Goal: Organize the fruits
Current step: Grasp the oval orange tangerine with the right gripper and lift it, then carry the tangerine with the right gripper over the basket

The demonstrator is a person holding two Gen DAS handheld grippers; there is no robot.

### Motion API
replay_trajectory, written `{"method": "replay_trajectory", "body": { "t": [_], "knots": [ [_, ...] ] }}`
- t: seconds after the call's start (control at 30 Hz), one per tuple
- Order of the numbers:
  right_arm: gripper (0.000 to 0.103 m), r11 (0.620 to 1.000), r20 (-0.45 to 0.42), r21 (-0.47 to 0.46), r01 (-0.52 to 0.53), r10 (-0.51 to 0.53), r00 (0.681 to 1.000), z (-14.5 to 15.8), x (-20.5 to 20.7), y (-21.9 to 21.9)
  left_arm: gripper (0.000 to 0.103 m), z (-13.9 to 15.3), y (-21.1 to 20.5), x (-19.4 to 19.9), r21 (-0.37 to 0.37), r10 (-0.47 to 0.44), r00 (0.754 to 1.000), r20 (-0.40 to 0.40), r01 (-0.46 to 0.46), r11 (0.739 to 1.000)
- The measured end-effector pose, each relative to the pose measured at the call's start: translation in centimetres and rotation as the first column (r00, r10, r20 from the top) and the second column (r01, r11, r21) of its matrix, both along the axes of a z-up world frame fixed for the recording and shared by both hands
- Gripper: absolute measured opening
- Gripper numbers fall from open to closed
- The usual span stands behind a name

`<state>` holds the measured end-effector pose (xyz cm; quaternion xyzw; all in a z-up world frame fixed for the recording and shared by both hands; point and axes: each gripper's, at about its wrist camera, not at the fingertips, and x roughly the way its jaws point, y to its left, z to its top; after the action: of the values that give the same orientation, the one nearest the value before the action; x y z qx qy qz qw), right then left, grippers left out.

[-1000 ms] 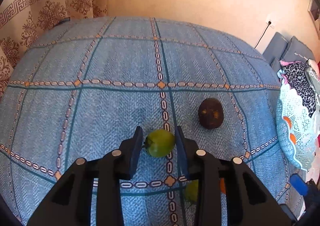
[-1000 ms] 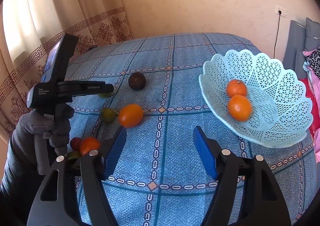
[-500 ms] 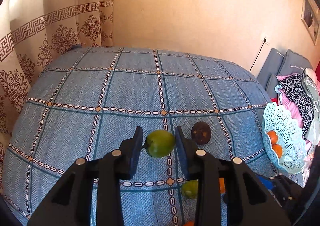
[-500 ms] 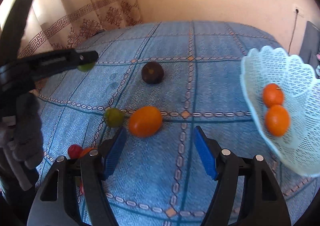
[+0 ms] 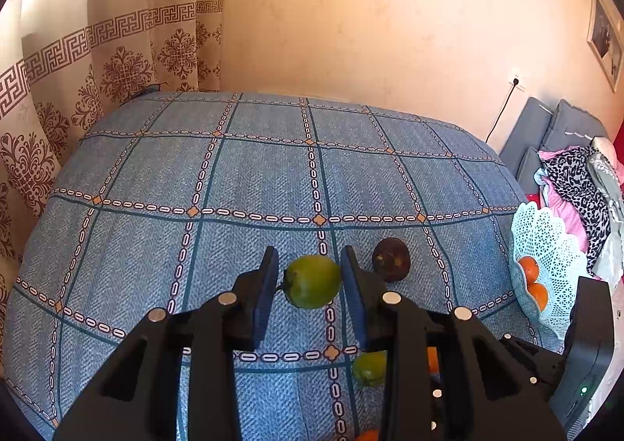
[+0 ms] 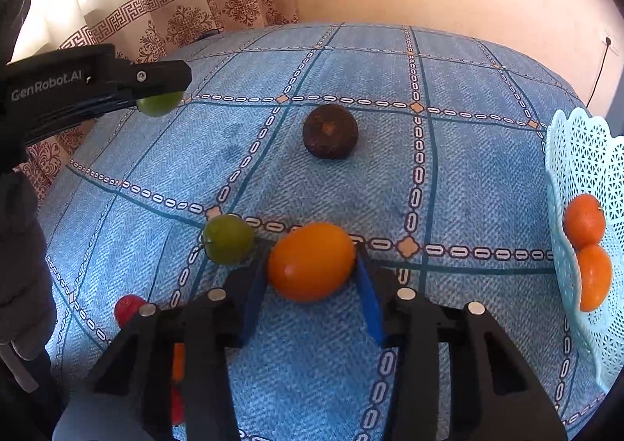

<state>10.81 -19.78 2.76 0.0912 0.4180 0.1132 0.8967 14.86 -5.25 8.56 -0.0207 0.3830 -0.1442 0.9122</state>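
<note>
The left gripper [image 5: 310, 281] is up in the air over the bed [image 5: 249, 183]. Its jaws are narrow and squeezed on a green fruit [image 5: 312, 281], so the fruit hangs above the blue checked bedspread. From the right wrist view, that same green fruit peeks out under the black tip of the left gripper on the left side.

The right gripper [image 6: 312, 265] is low, close to the bedspread. An orange fruit [image 6: 312, 261] sits between its blue pads, and the jaws are closing in on it. The pads look like they touch the fruit on both sides (it fills the whole gap).

Just beside the orange fruit, on its left, lies a second green fruit [image 6: 227, 239]. They are almost touching. A dark brown fruit [image 6: 330, 130] rests farther back on the bed, well apart from the others. A small red fruit [image 6: 128, 308] lies near the left arm of the right gripper, partly hidden.

At the right edge stands a light blue basket [image 6: 577, 152] with lacy holes. Two oranges [image 6: 585, 220] are inside it, one touching the other.

A gloved hand [image 6: 23, 257] holds the left gripper at the left edge of the right wrist view. Behind the bed hang patterned curtains [image 5: 117, 66] and a plain wall [image 5: 390, 31].
</note>
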Motion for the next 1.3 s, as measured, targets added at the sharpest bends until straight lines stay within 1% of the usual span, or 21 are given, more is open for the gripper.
{"method": "replay_trajectory", "body": {
  "t": [0.1, 0.2, 0.37, 0.47, 0.6, 0.63, 0.67, 0.73, 0.8, 0.9, 1.03, 1.13, 1.2, 1.23, 1.27, 1.3],
  "knots": [
    [0.043, 1.000, 0.003, -0.004, 0.002, -0.002, 1.000, 0.1, 0.1, 0.0, 0.033, 0.0, 0.0, 0.0, 0.002, -0.005, 1.000, 0.004, 0.005, 1.000],
    [0.043, 1.000, 0.011, 0.008, 0.015, -0.015, 1.000, 0.6, -0.6, -0.4, 0.033, 0.4, -0.2, -0.4, 0.001, -0.011, 1.000, 0.015, 0.011, 1.000],
    [0.043, 0.999, 0.066, 0.021, 0.041, -0.043, 0.997, 2.4, -2.3, -1.4, 0.033, 0.8, -0.5, -0.8, 0.002, -0.019, 0.999, 0.030, 0.019, 1.000],
    [0.043, 0.998, 0.092, 0.031, 0.058, -0.061, 0.994, 3.4, -3.2, -2.0, 0.033, 0.8, -0.2, -0.7, 0.004, -0.010, 1.000, 0.024, 0.010, 1.000],
    [0.043, 0.996, 0.113, 0.045, 0.077, -0.082, 0.990, 4.4, -4.1, -2.6, 0.035, 0.0, 1.1, -0.8, 0.001, 0.018, 1.000, -0.017, -0.018, 1.000],
    [0.043, 0.995, 0.117, 0.049, 0.082, -0.088, 0.989, 4.6, -4.4, -2.8, 0.038, -0.4, 1.6, -0.9, -0.001, 0.024, 0.999, -0.037, -0.024, 1.000],
    [0.043, 0.995, 0.123, 0.054, 0.088, -0.095, 0.988, 4.7, -4.8, -3.1, 0.044, -0.8, 2.1, -1.1, -0.008, 0.026, 0.998, -0.061, -0.026, 1.000],
    [0.043, 0.993, 0.132, 0.066, 0.098, -0.106, 0.986, 5.0, -5.5, -3.7, 0.051, -1.4, 2.9, -1.7, -0.018, 0.025, 0.996, -0.089, -0.027, 0.999],
    [0.043, 0.990, 0.137, 0.083, 0.116, -0.126, 0.982, 5.2, -6.3, -4.4, 0.051, -1.8, 3.5, -2.7, -0.019, 0.017, 0.995, -0.102, -0.019, 1.000],
    [0.043, 0.986, 0.146, 0.090, 0.139, -0.152, 0.978, 5.3, -7.1, -5.1, 0.051, -2.4, 3.6, -4.5, 0.003, -0.006, 0.993, -0.114, 0.007, 1.000],
    [0.043, 0.981, 0.151, 0.103, 0.164, -0.178, 0.972, 5.4, -8.0, -6.2, 0.051, -3.2, 3.3, -6.5, 0.011, -0.045, 0.988, -0.148, 0.047, 0.999],
    [0.043, 0.976, 0.153, 0.114, 0.186, -0.203, 0.967, 5.3, -8.6, -7.1, 0.051, -4.1, 2.7, -7.7, 0.033, -0.064, 0.984, -0.167, 0.071, 0.997],
    [0.043, 0.972, 0.154, 0.122, 0.202, -0.220, 0.963, 5.3, -8.9, -7.7, 0.049, -5.0, 2.3, -7.9, 0.044, -0.070, 0.980, -0.187, 0.079, 0.996],
    [0.043, 0.970, 0.154, 0.124, 0.208, -0.226, 0.962, 5.2, -9.1, -8.0, 0.044, -5.3, 2.3, -7.9, 0.045, -0.071, 0.978, -0.197, 0.081, 0.996],
    [0.043, 0.968, 0.155, 0.127, 0.215, -0.233, 0.960, 5.3, -9.2, -8.3, 0.042, -5.7, 2.2, -7.9, 0.046, -0.071, 0.975, -0.212, 0.083, 0.996],
    [0.043, 0.967, 0.157, 0.128, 0.220, -0.238, 0.958, 5.3, -9.4, -8.6, 0.042, -5.9, 2.2, -7.9, 0.040, -0.071, 0.974, -0.213, 0.082, 0.996]
  ]
}}
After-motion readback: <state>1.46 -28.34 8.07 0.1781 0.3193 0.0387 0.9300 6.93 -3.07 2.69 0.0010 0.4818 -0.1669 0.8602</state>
